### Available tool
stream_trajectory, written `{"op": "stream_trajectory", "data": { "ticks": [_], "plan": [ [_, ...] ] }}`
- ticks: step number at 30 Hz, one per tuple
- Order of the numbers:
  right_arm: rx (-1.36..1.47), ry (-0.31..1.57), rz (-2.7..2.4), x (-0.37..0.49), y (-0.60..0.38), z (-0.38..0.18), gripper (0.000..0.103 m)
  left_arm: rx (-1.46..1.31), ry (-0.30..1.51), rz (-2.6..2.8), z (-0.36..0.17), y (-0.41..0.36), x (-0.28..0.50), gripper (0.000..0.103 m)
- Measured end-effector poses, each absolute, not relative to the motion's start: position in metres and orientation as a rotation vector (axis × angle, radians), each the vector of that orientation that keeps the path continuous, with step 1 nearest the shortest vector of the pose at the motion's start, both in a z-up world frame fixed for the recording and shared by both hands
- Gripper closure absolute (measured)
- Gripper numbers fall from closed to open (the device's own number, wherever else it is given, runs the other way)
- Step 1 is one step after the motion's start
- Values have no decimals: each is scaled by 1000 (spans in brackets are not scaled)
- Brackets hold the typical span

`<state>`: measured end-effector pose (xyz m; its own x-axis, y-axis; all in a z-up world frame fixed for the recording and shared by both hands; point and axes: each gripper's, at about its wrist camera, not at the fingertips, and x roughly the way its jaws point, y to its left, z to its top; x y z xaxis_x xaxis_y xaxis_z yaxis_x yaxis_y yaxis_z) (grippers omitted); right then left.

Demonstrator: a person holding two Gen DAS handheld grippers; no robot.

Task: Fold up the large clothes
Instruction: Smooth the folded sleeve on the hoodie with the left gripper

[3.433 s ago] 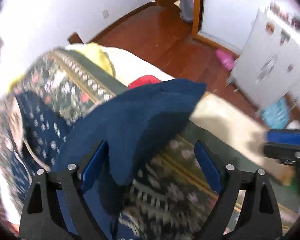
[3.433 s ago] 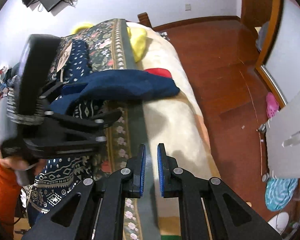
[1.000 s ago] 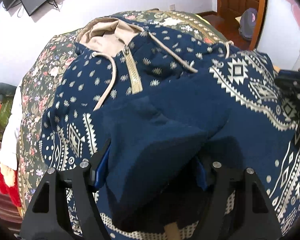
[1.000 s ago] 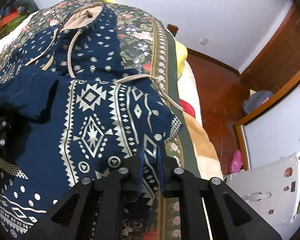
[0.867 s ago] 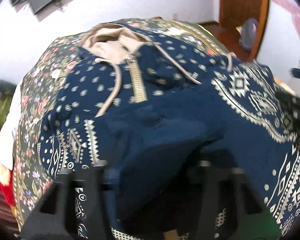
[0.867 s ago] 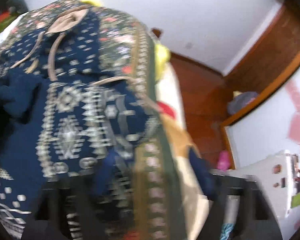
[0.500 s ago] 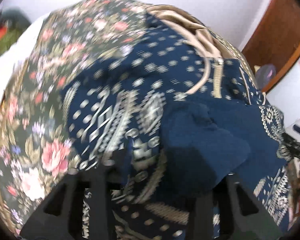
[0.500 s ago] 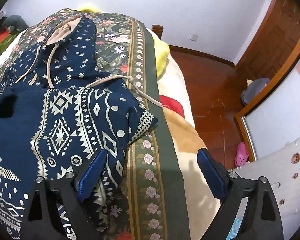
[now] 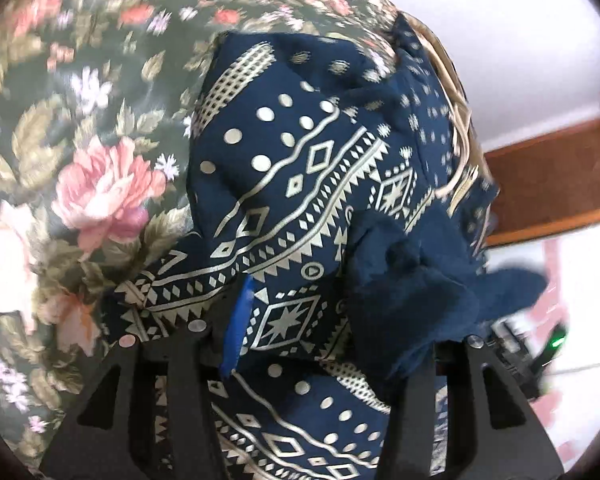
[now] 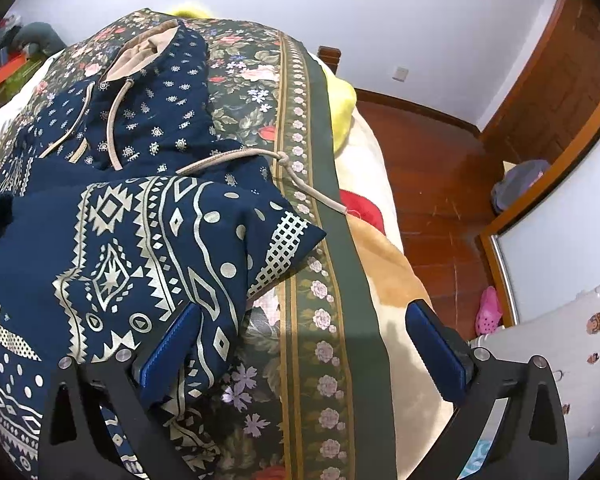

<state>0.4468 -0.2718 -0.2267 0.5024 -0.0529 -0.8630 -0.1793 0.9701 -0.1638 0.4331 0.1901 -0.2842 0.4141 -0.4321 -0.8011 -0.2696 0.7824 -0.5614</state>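
A large navy hooded garment (image 10: 112, 248) with silver geometric print, beige hood lining and beige drawstrings lies on a bed with a floral cover (image 10: 256, 92). My right gripper (image 10: 300, 344) is open and empty over the garment's right edge; the left fingertip (image 10: 172, 344) touches the fabric. In the left wrist view the garment (image 9: 300, 184) fills the middle, with a plain navy fold (image 9: 412, 288) bunched over the right finger. My left gripper (image 9: 332, 328) is open, jaws spread wide with patterned cloth between them.
The bed's right edge drops to a wooden floor (image 10: 432, 168). A yellow pillow (image 10: 340, 100), a red item (image 10: 362, 208) and a beige blanket (image 10: 388, 280) lie along that edge. A white cabinet (image 10: 560, 360) stands at lower right.
My right gripper has opened and let go of the garment's edge, which now lies folded over. My left gripper has swung left over the garment toward the floral cover.
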Motion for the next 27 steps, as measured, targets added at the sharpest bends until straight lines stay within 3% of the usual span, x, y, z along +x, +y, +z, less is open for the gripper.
{"op": "stream_trajectory", "data": {
  "ticks": [5, 11, 22, 25, 26, 27],
  "plan": [
    [-245, 960, 124, 437, -258, -195, 2, -202, 1099, -50, -240, 133, 421, 50],
    [-211, 906, 265, 423, -229, -170, 2, 265, 998, -6, -218, 74, 396, 30],
    [-336, 1085, 227, 438, -202, -241, 2, 673, 896, -36, -244, -26, 411, 29],
    [-256, 1114, 247, 442, -211, -248, 2, 625, 883, -45, -240, -34, 421, 30],
    [-243, 1116, 251, 443, -213, -248, 2, 590, 877, -49, -235, -33, 427, 31],
    [-243, 1116, 251, 444, -214, -248, 2, 580, 865, -44, -231, -32, 431, 42]
  ]
}}
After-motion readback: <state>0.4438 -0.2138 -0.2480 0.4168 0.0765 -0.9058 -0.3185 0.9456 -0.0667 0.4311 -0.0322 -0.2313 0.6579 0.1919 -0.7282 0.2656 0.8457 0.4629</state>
